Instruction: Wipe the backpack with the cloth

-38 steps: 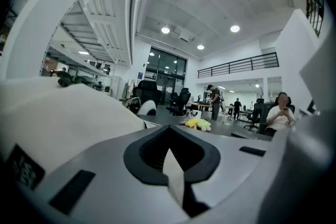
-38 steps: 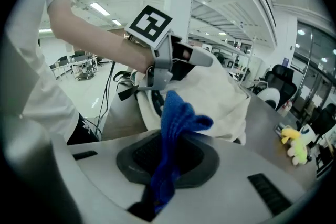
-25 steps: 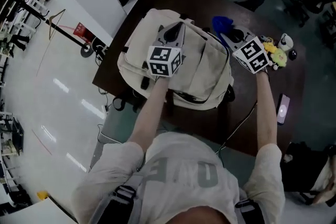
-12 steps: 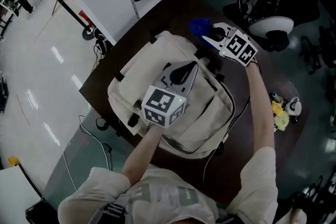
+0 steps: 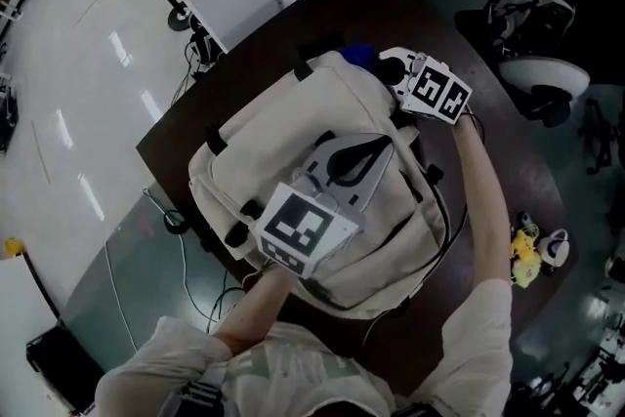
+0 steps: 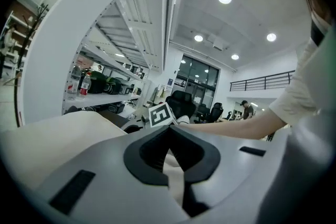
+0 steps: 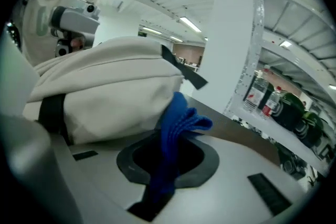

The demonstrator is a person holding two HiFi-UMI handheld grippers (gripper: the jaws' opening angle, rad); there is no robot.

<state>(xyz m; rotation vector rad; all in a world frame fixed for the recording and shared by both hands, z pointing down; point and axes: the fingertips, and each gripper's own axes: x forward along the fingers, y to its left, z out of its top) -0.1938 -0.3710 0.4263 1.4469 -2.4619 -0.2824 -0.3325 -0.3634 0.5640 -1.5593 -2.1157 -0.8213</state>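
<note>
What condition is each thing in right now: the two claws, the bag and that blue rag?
Backpack: lying flat on the dark table.
Left claw: shut on a cream fold of the backpack.
Right claw: shut on the blue cloth.
Blue cloth: bunched up, touching the backpack's side.

Head view: steeply down from above the desk (image 5: 386, 10), backpack (image 5: 283, 132) centred. Left gripper view: low on the backpack's top, facing the shelves (image 6: 100, 93). Right gripper view: close at its far side, facing the person (image 7: 37, 13). All views share the backpack.
</note>
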